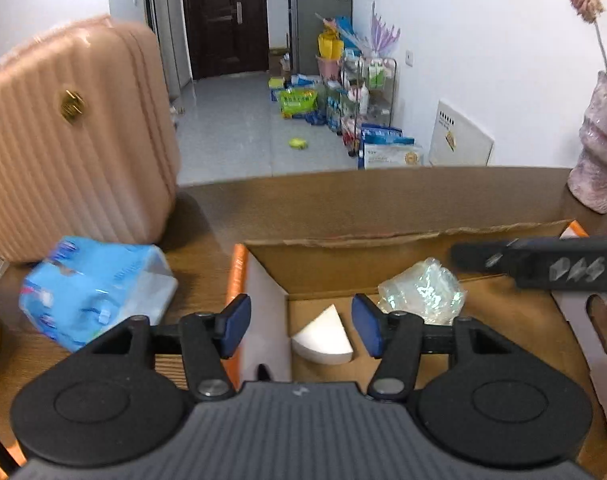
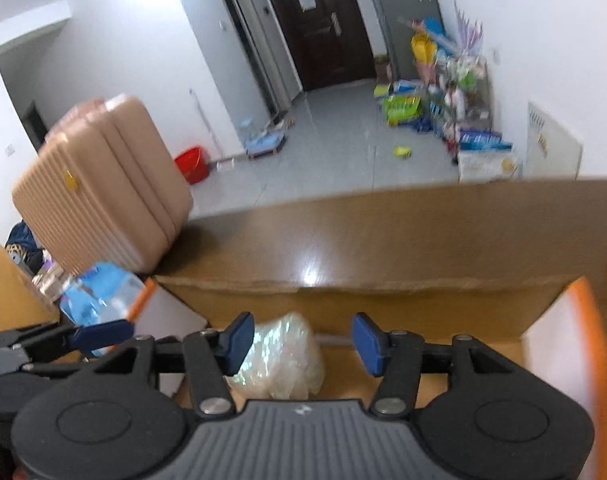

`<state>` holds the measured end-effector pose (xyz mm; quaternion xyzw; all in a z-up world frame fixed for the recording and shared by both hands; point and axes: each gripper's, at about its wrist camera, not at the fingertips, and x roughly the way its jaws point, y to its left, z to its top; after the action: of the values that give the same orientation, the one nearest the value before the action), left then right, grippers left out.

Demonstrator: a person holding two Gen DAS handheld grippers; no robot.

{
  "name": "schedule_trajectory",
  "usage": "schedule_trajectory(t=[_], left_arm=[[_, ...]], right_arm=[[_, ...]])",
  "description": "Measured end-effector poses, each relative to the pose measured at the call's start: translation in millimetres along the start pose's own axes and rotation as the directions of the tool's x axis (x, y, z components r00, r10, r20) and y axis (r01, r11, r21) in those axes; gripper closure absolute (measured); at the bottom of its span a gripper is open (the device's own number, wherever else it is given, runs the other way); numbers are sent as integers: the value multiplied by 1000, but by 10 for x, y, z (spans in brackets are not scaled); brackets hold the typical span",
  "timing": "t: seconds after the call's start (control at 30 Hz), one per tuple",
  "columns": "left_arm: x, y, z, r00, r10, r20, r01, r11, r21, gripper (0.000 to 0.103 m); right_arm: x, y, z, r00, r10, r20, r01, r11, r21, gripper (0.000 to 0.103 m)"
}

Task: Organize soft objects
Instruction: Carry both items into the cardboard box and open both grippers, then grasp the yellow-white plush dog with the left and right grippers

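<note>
An open cardboard box (image 1: 383,264) with orange-edged flaps sits on the wooden table. Inside it lie a white wedge-shaped sponge (image 1: 323,340) and a crumpled clear plastic bag (image 1: 421,292). My left gripper (image 1: 301,326) hovers open over the box's left side, with the sponge below and apart from its blue pads. My right gripper (image 2: 301,342) is open above the box (image 2: 383,312); the plastic bag (image 2: 283,356) lies beneath it near the left pad, not pinched. The right gripper's finger (image 1: 543,268) crosses the left wrist view at the right.
A blue tissue pack (image 1: 95,292) lies on the table left of the box, in front of a pink ribbed suitcase (image 1: 71,140). A pinkish vase (image 1: 599,152) stands at the table's far right. Beyond the table edge are a tiled floor and cluttered shelves.
</note>
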<state>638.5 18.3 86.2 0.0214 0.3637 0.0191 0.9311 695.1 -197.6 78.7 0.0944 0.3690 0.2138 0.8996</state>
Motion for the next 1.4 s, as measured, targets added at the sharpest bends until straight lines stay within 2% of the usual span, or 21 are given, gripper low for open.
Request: schedule_trajectory(t=[0.17,0.4,0.47,0.57,0.77,0.9,1.03,1.17,1.27,1.4], left_arm=[[-733,135,-23,996,-22,88,23,1000,-11,31],[-1825,251,-365,984,-32,177,31,999,6,20],[-2127,262,-511,976,-50,214,44,998,33,15],[-2543,230,-833,962,-70,263,56,997,61,14],[-3180,90,-1726,912,-139,386,110,989,98,4],[-3360,-12,-2407,890,-128,437,91,990,104,4],[-3408,-111,-2830,894,-150,422,125,988,86,3],[-3321,-265,-2787,899,-174,401,126,982,143,3],[-3184,-402,-2645,894,-198,402,135,975,178,3],[-2808,-679,-2342,891,-248,381,161,956,247,4]], right_arm=[[-836,65,69,995,-22,102,24,1000,-19,43],[-1937,264,-254,982,-35,184,52,995,-89,40],[-2237,325,-430,977,-29,210,53,993,-109,36],[-2643,403,-758,970,-16,244,49,991,-128,34],[-3267,528,-1664,948,22,318,40,982,-186,25],[-3575,500,-2429,931,31,364,45,979,-198,18],[-3632,462,-3029,926,-42,374,115,978,-174,17],[-3521,341,-3179,936,-55,347,102,987,-120,17],[-3391,261,-3137,942,-46,332,85,991,-105,17],[-3033,120,-3035,958,-34,284,57,996,-74,18]])
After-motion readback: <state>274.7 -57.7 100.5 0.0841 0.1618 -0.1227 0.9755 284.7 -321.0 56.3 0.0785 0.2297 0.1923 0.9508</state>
